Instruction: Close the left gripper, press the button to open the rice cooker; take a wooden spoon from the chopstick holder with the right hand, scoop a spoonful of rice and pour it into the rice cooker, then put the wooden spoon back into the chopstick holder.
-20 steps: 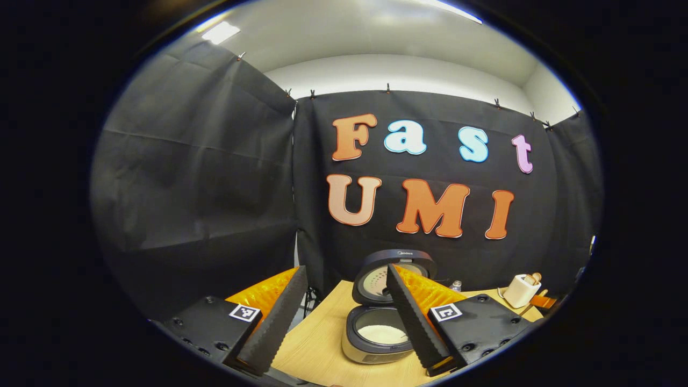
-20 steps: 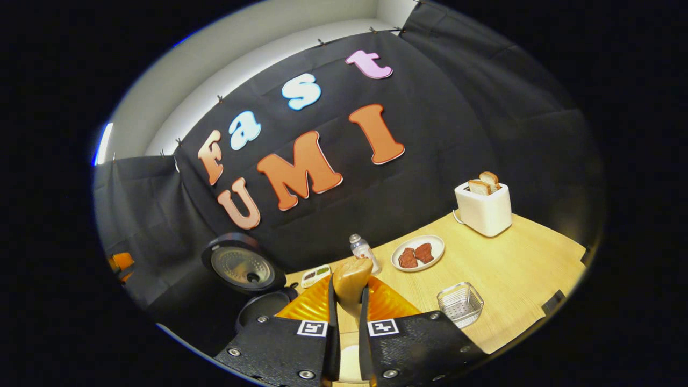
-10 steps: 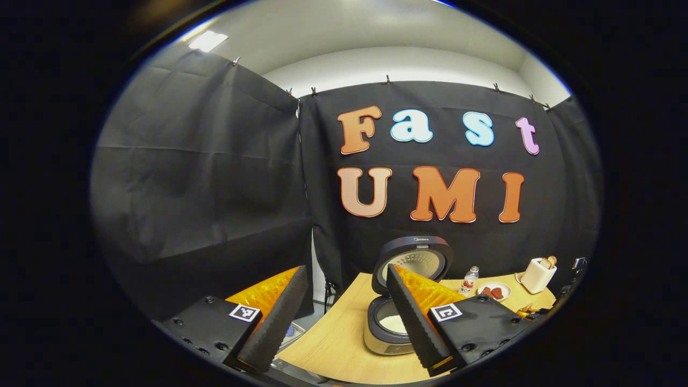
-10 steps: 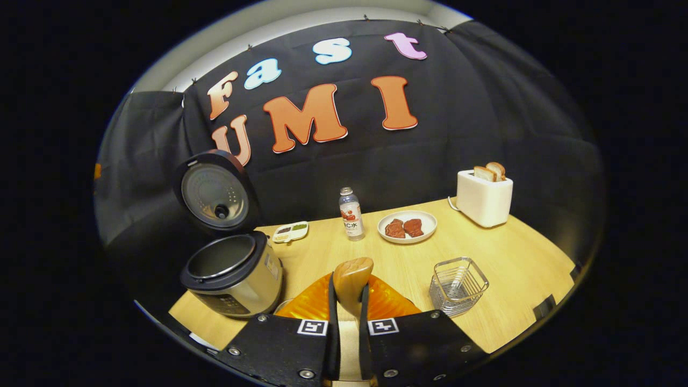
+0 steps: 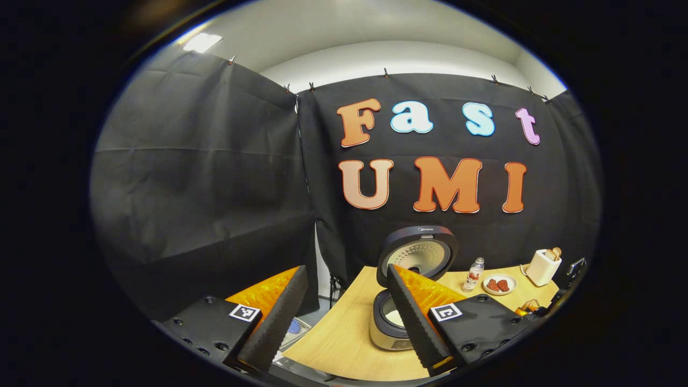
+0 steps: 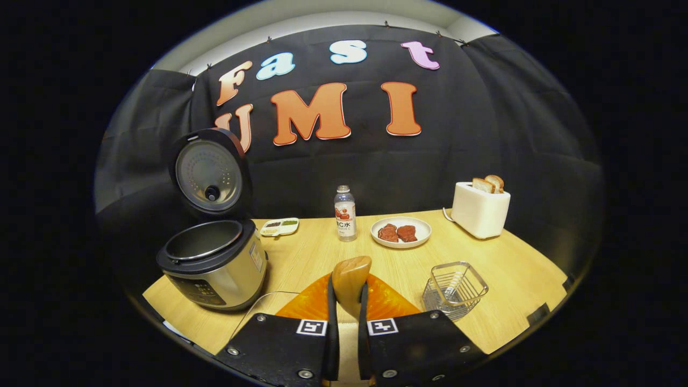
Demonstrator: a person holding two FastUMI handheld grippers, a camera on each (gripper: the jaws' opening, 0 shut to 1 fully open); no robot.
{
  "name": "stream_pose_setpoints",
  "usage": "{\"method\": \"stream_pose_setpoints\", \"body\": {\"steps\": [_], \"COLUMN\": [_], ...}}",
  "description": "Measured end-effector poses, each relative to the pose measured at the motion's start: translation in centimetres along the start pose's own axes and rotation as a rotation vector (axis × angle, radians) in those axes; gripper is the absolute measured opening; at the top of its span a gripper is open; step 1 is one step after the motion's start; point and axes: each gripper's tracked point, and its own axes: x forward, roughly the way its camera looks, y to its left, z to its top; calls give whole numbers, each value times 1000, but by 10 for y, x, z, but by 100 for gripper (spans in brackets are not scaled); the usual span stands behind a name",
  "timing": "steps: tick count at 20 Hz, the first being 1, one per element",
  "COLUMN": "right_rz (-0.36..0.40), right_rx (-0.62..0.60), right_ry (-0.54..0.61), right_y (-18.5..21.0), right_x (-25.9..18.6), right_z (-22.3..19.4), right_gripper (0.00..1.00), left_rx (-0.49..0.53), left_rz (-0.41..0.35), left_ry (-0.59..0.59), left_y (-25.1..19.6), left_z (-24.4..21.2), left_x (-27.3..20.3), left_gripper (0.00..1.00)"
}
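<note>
1. The wooden spoon (image 6: 350, 279) stands clamped between the right gripper (image 6: 344, 312) fingers, long axis along them, bowl end pointing away toward the far wall.
2. The rice cooker (image 6: 212, 266) sits at the table's (image 6: 516, 274) near left corner, lid upright, rice inside in the left gripper view.
3. The wire chopstick holder (image 6: 454, 290) stands to the spoon's right.
4. The left gripper (image 5: 344, 317) hangs with fingers wide apart, empty.
5. Bare tabletop lies between cooker and holder.
</note>
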Motion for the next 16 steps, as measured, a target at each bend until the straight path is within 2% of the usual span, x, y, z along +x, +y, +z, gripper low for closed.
{"method": "stream_pose_setpoints", "body": {"steps": [6,7,11,16], "right_rz": [62,64,74,76], "right_rx": [368,387,303,340], "right_ry": [41,41,31,55], "right_y": [15,17,34,46], "right_x": [11,12,11,16], "right_z": [-3,-2,-3,-5], "right_gripper": [13,13,13,13], "left_rx": [-9,-12,-13,-37], "left_rz": [5,4,8,2], "left_ry": [24,27,40,56], "left_y": [5,4,4,2], "left_z": [-9,-10,-16,-22], "left_x": [1,1,3,5], "left_gripper": [98,98,98,99]}}
